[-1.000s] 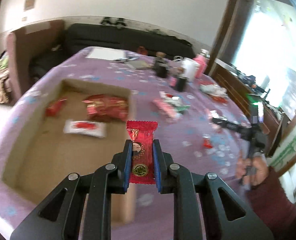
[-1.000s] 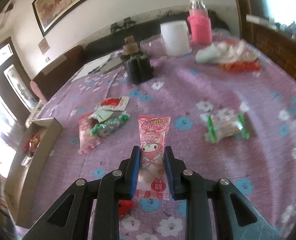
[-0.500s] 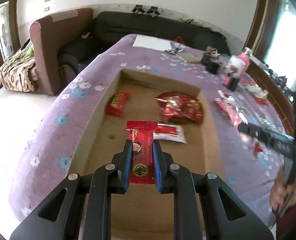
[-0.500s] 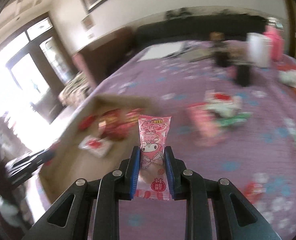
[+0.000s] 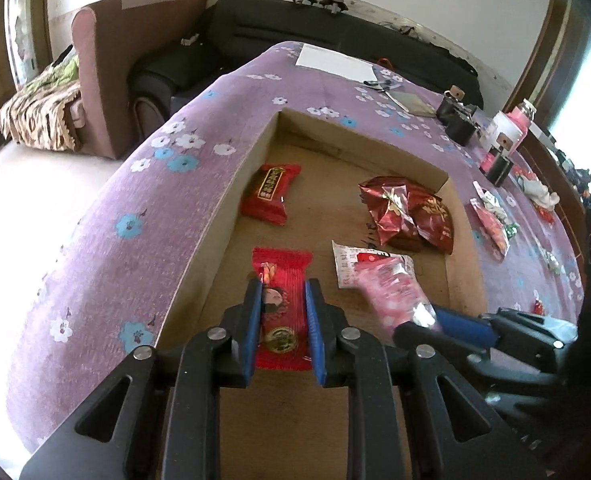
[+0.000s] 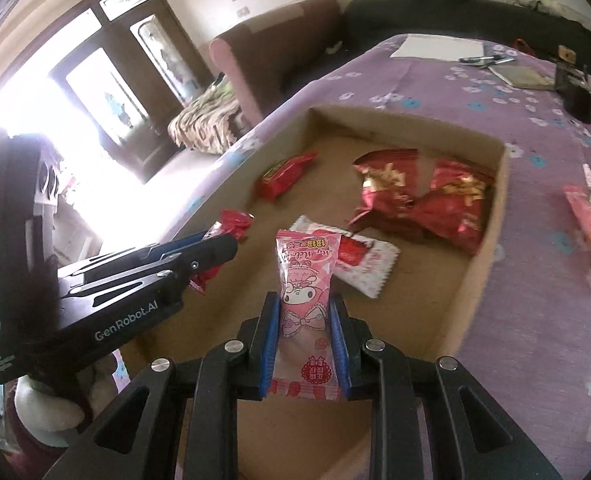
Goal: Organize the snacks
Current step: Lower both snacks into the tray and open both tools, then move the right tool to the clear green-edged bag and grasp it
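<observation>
— Left gripper (image 5: 281, 320)?
— Clamped on a red snack packet (image 5: 281, 280), blue pads pressing both long edges. Held over the floor of the cardboard box (image 5: 231, 216), near its left wall.

— And the right gripper (image 6: 303, 340)?
— Closed on a pink snack packet (image 6: 305, 280) printed with a cartoon figure, upright between the pads. Also hanging over the box, pointing down into it.

— Seen from the left wrist too?
— Yes, coming in from the right edge, the pink packet blurred, just beside the left claw.

— Already in the box?
— A small red packet (image 5: 271, 194) by the left wall, a crumpled pile of shiny red bags (image 5: 407, 212) near the far right corner, and a white packet (image 6: 351, 260) with a red panel lying flat between them, close to the pink one's tip.

— Outside the box?
— A purple flowered cloth (image 5: 143, 200) covering the table. More snacks (image 5: 491, 220) on it to the right of the box, well apart from both claws. Farther back, a white sheet of paper (image 5: 331, 62), dark holders (image 5: 457, 120) and a pink bottle (image 5: 517, 120).

— Touching the box floor?
— Cannot tell for either held packet.
</observation>
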Demonstrator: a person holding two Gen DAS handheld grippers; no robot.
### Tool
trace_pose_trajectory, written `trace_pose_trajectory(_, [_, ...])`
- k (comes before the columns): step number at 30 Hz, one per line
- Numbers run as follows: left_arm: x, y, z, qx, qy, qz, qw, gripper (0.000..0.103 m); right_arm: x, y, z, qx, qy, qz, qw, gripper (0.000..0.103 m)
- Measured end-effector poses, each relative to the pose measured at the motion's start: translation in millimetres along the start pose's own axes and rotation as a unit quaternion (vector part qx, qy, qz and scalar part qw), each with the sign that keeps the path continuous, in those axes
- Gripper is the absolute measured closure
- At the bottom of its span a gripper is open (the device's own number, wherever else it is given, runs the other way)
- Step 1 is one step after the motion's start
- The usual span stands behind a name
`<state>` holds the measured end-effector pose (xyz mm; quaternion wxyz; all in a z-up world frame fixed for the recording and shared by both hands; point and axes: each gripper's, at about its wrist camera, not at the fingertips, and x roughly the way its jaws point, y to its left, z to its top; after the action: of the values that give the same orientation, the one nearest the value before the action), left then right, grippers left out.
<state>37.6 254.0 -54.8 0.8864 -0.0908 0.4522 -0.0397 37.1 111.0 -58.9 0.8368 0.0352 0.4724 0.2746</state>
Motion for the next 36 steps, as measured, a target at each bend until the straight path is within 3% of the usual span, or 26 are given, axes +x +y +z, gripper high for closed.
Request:
trace_pose_trajectory(5, [-15.4, 2.9, -1.2, -0.018, -0.009, -0.005, 0.9998, 0.084, -4.8, 2.4, 0.1, -0.007, -0.007, 0.015, 1.000, 0.073])
trace_pose_trajectory(8, [-31.0, 0.2, -4.5, -0.022, -0.024, -0.013, 0.9994, 0.084, -29.6, -10.7, -1.0, 0.006, -0.037, 0.019, 0.999, 0.069])
trace_pose_trajectory(10, [-40.7, -3.1, -7.5, -0.025, -0.031, -0.022, 0.9989, 0.077, -49.5, -27.1, -1.0, 0.016, -0.058, 0.007, 0.998, 0.066])
trace_pose_trajectory(13, [-58.4, -11.7, -15.8, -0.024, -0.053, -0.034, 0.9977, 0.060, -88.5, -68.6, -2.8, 0.029, -0.103, -0.098, 0.989, 0.058])
trace_pose_trajectory(15, [-63.4, -17.0, -19.0, -0.023, -0.059, -0.042, 0.9971, 0.055, -110.8, -108.5, -5.2, 0.034, -0.131, -0.229, 0.964, 0.048])
trace_pose_trajectory(17, [-65.3, -22.8, -24.1, -0.023, -0.058, -0.056, 0.9965, 0.055, -122.0, -154.7, -9.1, 0.050, -0.145, -0.296, 0.943, 0.033])
trace_pose_trajectory(18, [-64.9, -24.6, -25.6, -0.022, -0.057, -0.059, 0.9964, 0.055, -125.0, -173.5, -11.4, 0.070, -0.148, -0.301, 0.940, 0.030])
trace_pose_trajectory(21, [-64.3, -31.4, -29.4, -0.016, -0.052, -0.062, 0.9966, 0.055, -132.2, -247.7, -25.4, 0.195, -0.157, -0.239, 0.938, 0.029])
trace_pose_trajectory(24, [-65.3, -34.4, -31.1, -0.011, -0.051, -0.065, 0.9966, 0.056, -135.0, -281.1, -34.2, 0.264, -0.168, -0.173, 0.934, 0.029])
trace_pose_trajectory(26, [-65.1, -34.6, -30.9, -0.012, -0.050, -0.068, 0.9963, 0.055, -136.9, -296.4, -39.7, 0.308, -0.188, -0.134, 0.923, 0.029])
trace_pose_trajectory(28, [-64.1, -34.9, -31.4, -0.014, -0.049, -0.070, 0.9962, 0.056, -138.3, -302.7, -41.4, 0.323, -0.195, -0.115, 0.919, 0.029])
trace_pose_trajectory(31, [-60.1, -38.3, -32.5, -0.013, -0.045, -0.075, 0.9961, 0.055, -134.9, -302.9, -34.6, 0.330, -0.196, -0.106, 0.917, 0.028])
trace_pose_trajectory(36, [-54.1, -41.5, -34.5, -0.010, -0.036, -0.080, 0.9961, 0.056, -122.5, -295.9, -25.7, 0.298, -0.170, -0.167, 0.925, 0.026])
